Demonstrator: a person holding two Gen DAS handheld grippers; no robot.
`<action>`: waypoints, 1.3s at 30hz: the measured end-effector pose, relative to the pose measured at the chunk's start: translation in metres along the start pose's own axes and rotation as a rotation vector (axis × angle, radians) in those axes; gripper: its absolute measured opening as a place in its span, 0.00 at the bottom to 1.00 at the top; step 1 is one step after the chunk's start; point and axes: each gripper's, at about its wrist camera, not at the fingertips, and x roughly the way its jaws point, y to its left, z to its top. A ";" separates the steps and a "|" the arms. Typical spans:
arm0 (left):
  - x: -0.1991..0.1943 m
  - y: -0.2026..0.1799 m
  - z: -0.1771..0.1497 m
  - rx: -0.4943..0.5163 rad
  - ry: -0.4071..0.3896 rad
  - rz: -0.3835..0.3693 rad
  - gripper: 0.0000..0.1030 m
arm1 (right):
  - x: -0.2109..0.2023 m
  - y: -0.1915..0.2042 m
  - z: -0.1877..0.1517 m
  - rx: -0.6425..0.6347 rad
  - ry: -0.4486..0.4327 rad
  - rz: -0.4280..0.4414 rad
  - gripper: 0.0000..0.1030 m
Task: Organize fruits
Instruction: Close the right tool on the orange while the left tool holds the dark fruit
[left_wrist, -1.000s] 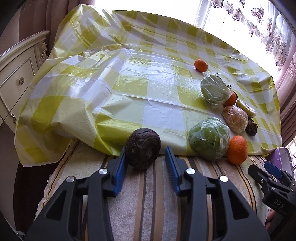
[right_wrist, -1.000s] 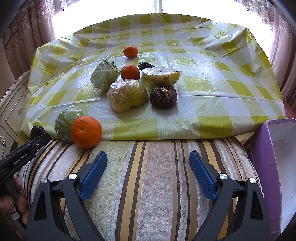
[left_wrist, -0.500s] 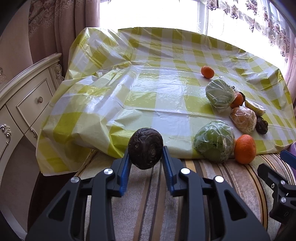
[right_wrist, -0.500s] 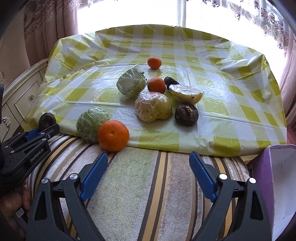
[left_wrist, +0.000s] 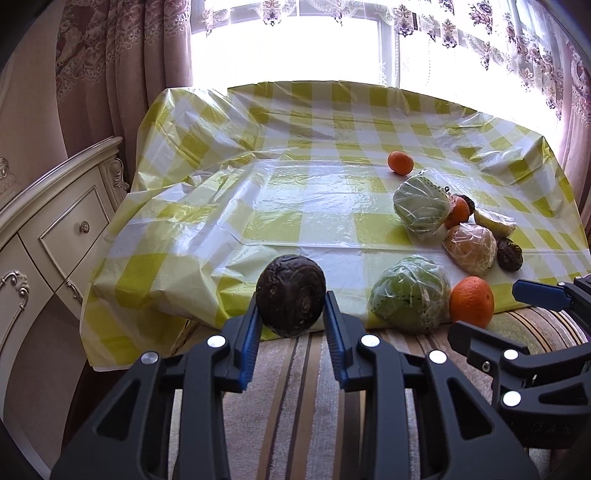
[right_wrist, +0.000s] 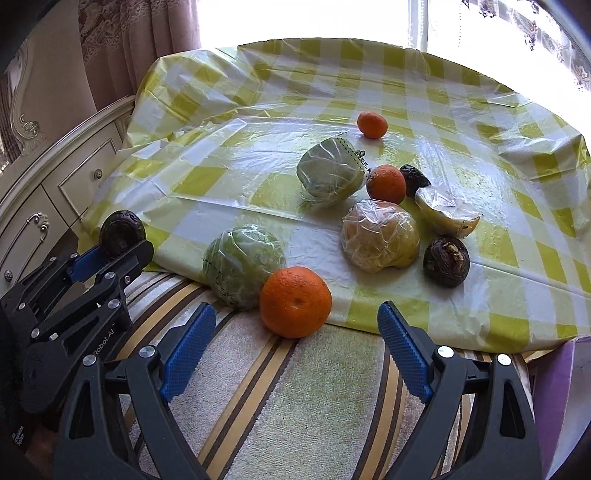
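- One dark round fruit (left_wrist: 291, 295) is clamped in the left claw (left_wrist: 291, 325); the right claw (right_wrist: 295, 345) is held apart and empty, with an orange (right_wrist: 294, 302) just ahead.
- Beyond the claws, wrapped and loose fruits lie unsorted on the checked cloth (right_wrist: 236, 177).
- The purple box (right_wrist: 554, 402) right of the right claw is cut off; its contents cannot be seen.

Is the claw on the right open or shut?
Open. The right gripper has its blue ribbed pads spread far apart with nothing between them; the big round orange lies just ahead, untouched.
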 end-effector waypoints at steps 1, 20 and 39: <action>0.000 0.000 0.000 0.001 0.000 -0.001 0.32 | 0.002 0.001 0.001 -0.003 0.006 -0.002 0.84; -0.015 -0.006 0.010 0.028 -0.043 0.004 0.32 | 0.000 -0.007 0.003 0.010 0.010 0.057 0.41; -0.034 -0.043 0.016 0.097 -0.033 -0.052 0.32 | -0.041 -0.042 -0.013 0.105 -0.045 0.080 0.41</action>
